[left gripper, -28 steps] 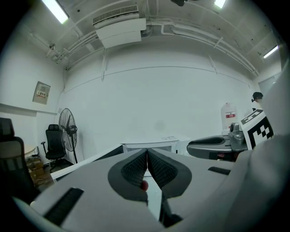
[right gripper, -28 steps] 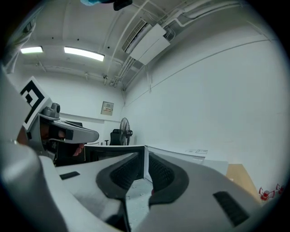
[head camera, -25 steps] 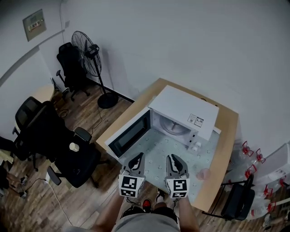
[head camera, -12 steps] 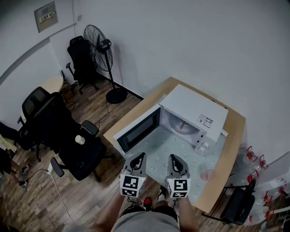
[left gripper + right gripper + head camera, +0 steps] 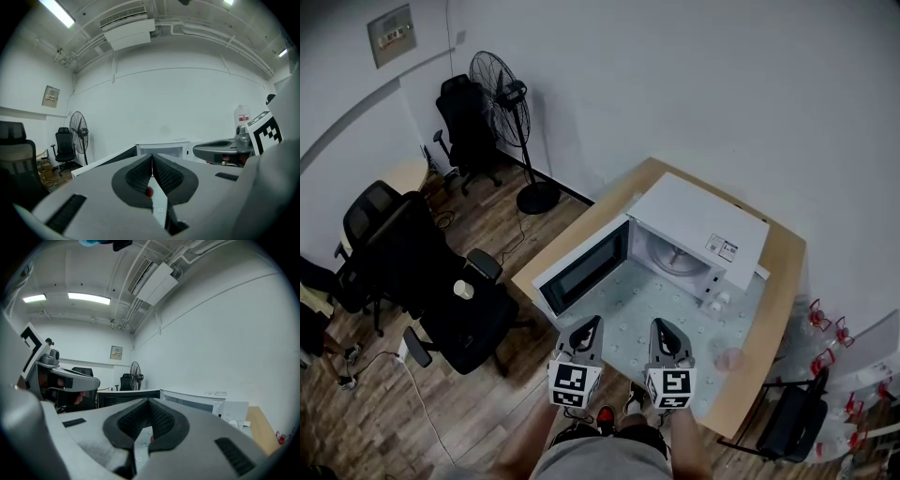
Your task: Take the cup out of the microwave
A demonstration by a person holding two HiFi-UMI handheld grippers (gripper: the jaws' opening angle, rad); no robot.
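Looking down in the head view, the microwave sits toward the table's far edge, its door swung open; the cup stands outside it near the right edge, just right of the right gripper; the left gripper hovers alongside. Left gripper view: jaws pressed together, nothing between; right gripper view: jaws likewise closed, empty.
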